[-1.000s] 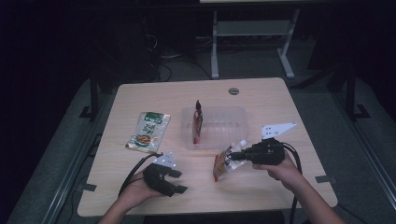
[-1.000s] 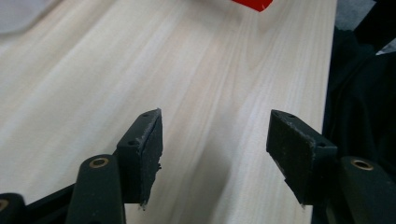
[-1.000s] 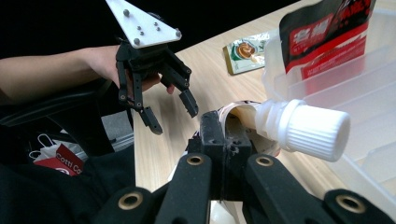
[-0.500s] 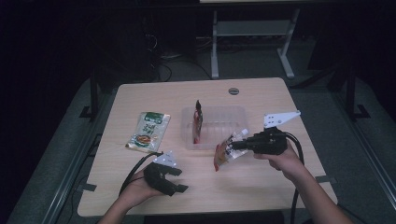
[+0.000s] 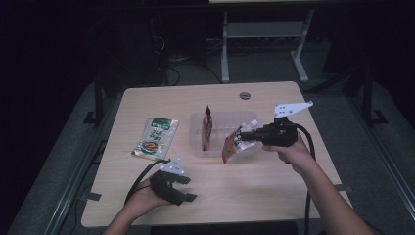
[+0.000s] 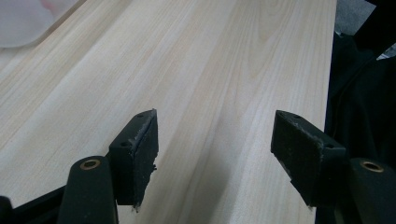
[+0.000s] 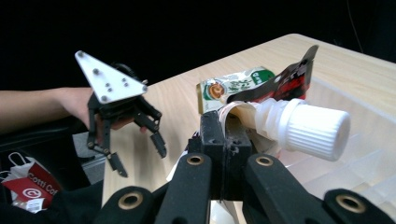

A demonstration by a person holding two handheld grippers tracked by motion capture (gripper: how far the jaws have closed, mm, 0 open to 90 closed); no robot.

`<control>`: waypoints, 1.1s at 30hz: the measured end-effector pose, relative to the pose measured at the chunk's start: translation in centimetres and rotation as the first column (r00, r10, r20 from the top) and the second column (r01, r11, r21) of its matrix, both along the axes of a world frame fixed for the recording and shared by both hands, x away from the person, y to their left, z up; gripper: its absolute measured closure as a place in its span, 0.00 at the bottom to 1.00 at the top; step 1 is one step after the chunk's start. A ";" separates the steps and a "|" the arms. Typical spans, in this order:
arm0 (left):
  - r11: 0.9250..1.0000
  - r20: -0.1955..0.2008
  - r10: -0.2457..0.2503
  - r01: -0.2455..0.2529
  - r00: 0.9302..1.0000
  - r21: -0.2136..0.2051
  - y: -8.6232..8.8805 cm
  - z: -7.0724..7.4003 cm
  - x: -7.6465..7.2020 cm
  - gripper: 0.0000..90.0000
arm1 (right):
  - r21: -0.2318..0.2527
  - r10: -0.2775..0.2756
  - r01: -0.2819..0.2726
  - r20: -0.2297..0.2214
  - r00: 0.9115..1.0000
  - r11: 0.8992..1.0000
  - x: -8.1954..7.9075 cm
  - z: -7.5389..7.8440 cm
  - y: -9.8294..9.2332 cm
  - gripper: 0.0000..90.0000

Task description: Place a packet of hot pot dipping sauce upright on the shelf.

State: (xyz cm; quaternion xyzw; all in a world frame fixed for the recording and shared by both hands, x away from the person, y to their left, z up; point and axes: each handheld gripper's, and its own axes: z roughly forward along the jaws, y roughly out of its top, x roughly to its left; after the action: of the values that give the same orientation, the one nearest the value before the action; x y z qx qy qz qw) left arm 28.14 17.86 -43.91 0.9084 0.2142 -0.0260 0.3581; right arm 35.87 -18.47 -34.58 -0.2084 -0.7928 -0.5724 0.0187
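The right claw, clamped tight on the top edge of a spouted pouch, holds it at the near rim of the clear bin, seemingly mid-transfer, so next comes lowering it inside and releasing, while the left claw rests wide open and empty on the counter.

A clear plastic tray sits near the middle of the table. A dark snack packet stands upright inside the tray's left part. To the left of the tray, well apart from it, a flat food pouch lies on the tabletop. At the tray's front right corner, a spouted pouch hangs off the table, pinched in the right gripper. The left gripper rests near the front edge, to the left, in front of the flat pouch.
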 end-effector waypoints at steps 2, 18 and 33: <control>1.000 -0.001 0.000 0.000 1.000 -0.002 0.0 0.0 0.0 0.35 | -0.001 -0.001 0.001 0.004 1.000 1.000 0.5 0.2 0.2 1.00; 1.000 -0.002 -0.005 0.005 1.000 0.003 0.1 0.0 0.0 0.35 | -0.035 -0.029 0.029 0.004 1.000 0.999 3.7 0.7 1.1 0.99; 1.000 -0.011 -0.001 0.001 1.000 -0.002 0.0 -0.1 0.1 0.35 | -0.071 -0.042 0.041 -0.011 0.999 0.997 5.6 -0.6 1.7 1.00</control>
State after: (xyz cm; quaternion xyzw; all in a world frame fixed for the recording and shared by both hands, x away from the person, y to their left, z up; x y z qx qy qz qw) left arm 28.23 17.90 -44.04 0.9080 0.2155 -0.0314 0.3578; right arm 41.42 -16.73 -35.20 -0.2289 -0.8079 -0.5430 0.0042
